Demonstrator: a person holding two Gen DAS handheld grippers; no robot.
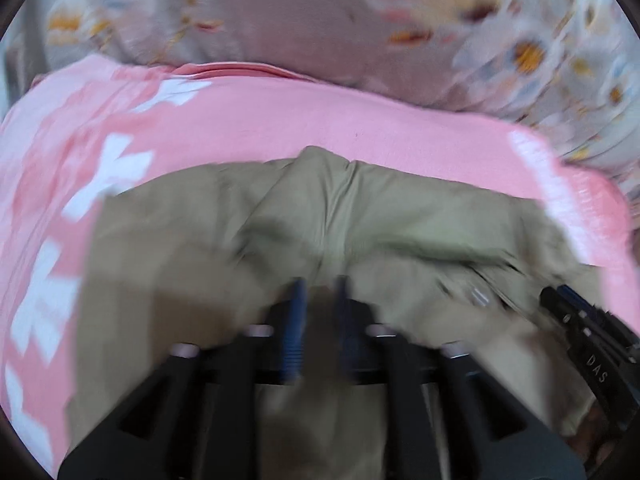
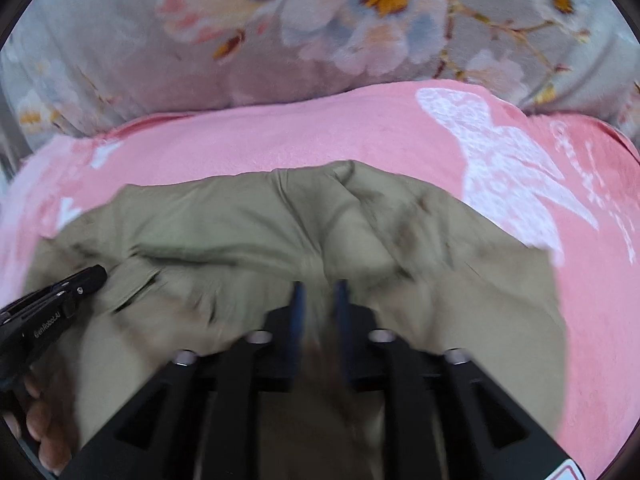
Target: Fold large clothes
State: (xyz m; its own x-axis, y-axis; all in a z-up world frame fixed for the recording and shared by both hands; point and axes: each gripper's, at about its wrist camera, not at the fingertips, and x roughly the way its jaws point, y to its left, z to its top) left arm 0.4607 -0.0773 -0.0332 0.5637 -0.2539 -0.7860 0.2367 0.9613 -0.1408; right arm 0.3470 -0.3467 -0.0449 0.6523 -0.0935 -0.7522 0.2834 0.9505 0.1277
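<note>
On the pink blanket (image 2: 280,136), khaki garment (image 2: 248,216) lies crosswise.

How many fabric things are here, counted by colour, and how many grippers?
Khaki garment: 1
Pink towel with white pattern: 1
Grey floral cover: 1
Grippers: 2, left gripper and right gripper
Total: 5

A home bedroom, by the look of it: a bed covered with a grey floral bedspread (image 2: 120,60), and a pink fleece blanket (image 2: 320,136) with white butterfly prints spread over it.
</note>
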